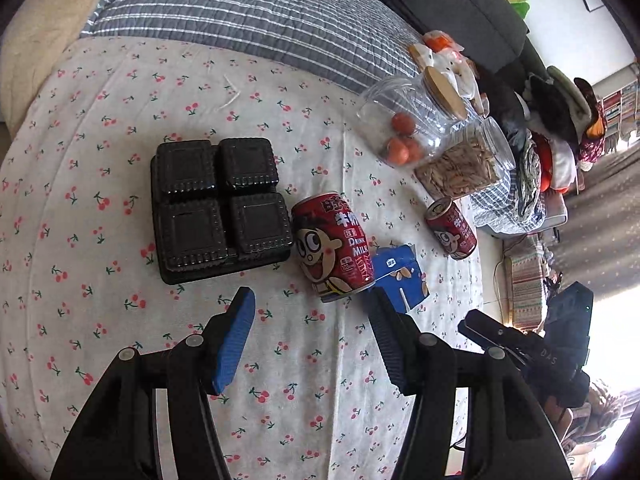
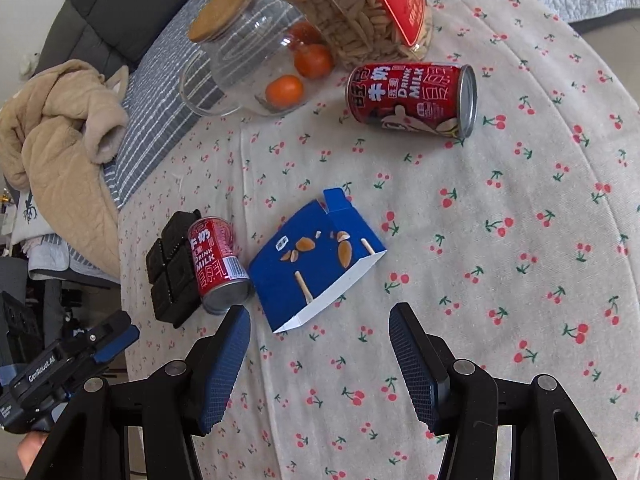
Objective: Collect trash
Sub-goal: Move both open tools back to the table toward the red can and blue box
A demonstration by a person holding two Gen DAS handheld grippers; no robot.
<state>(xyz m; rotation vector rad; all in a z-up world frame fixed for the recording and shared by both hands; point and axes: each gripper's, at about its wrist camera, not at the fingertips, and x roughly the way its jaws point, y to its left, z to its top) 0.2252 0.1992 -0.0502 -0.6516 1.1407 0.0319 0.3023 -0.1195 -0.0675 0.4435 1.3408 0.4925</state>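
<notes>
A black four-cell plastic tray (image 1: 220,204) (image 2: 172,268) rests on the cherry-print cloth. Beside it a red milk can (image 1: 332,246) (image 2: 218,264) appears to lie on its side. An opened blue carton (image 1: 400,276) (image 2: 316,268) lies flat next to that can. A second red milk can (image 1: 451,228) (image 2: 412,98) lies farther off, near the jars. My left gripper (image 1: 310,300) hovers open just short of the first can, with nothing between its fingers. My right gripper (image 2: 320,316) is open too, just short of the carton's near edge.
A glass jar with a cork lid (image 2: 248,60) (image 1: 408,128) holds a few orange fruits. A jar of seeds (image 2: 360,12) (image 1: 464,164) stands beside it. A striped grey quilt (image 1: 248,12) and a beige blanket (image 2: 60,128) border the cloth; cluttered floor lies beyond its edge.
</notes>
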